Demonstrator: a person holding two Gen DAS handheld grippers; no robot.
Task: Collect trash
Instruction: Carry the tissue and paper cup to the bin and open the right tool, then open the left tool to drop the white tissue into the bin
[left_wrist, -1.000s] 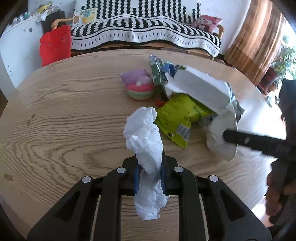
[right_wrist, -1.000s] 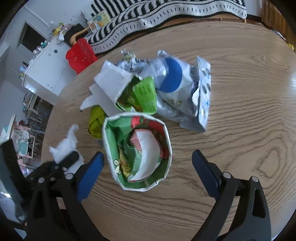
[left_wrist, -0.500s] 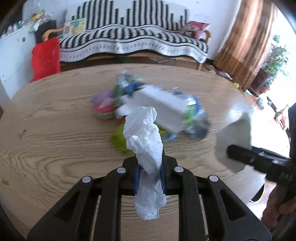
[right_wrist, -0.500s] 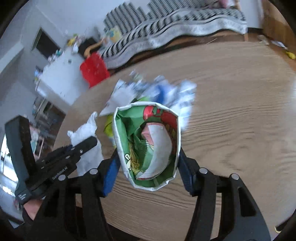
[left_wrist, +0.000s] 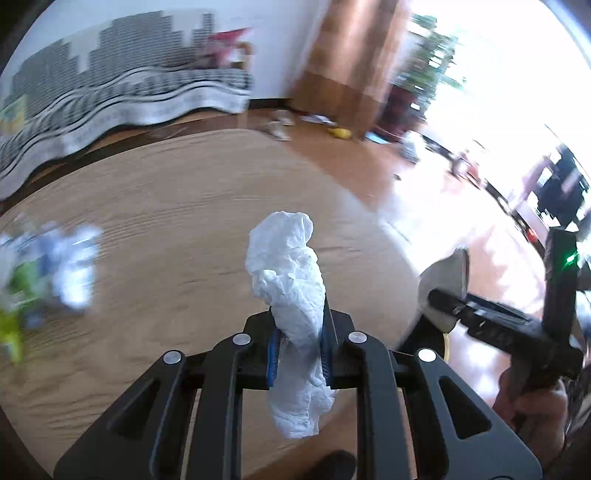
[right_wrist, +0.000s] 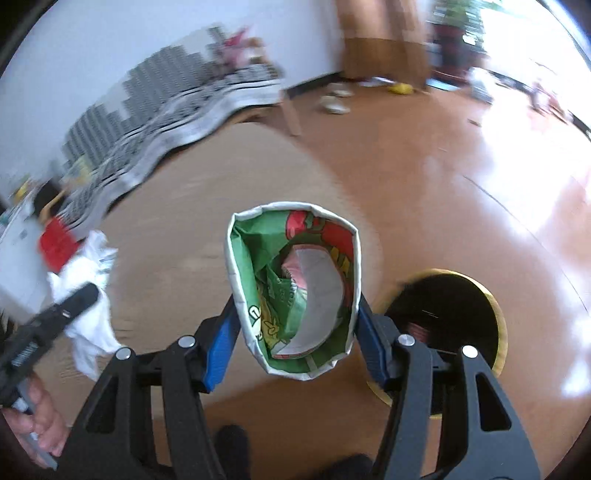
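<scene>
My left gripper (left_wrist: 299, 350) is shut on a crumpled white tissue (left_wrist: 291, 295), which stands up between the blue pads over the round wooden table (left_wrist: 166, 221). My right gripper (right_wrist: 295, 328) is shut on an open green snack bag (right_wrist: 295, 288), its mouth facing the camera. Both hang near the table's right edge. A black bin with a yellow rim (right_wrist: 443, 295) sits on the floor just past that edge, to the right of the bag. In the right wrist view the tissue (right_wrist: 90, 328) shows at the far left. A blurred pile of wrappers (left_wrist: 55, 266) lies on the table far to the left.
A sofa under a striped blanket (left_wrist: 110, 96) stands behind the table. Small items are scattered on the shiny wooden floor (left_wrist: 280, 125). A brown curtain (left_wrist: 351, 66) and bright window are at the right. A hand (right_wrist: 33, 424) grips the left tool's handle.
My right gripper closed on the green bag and lifted it. Both grippers swept to the right, so the pile slid to the left edge and the bin came into view.
</scene>
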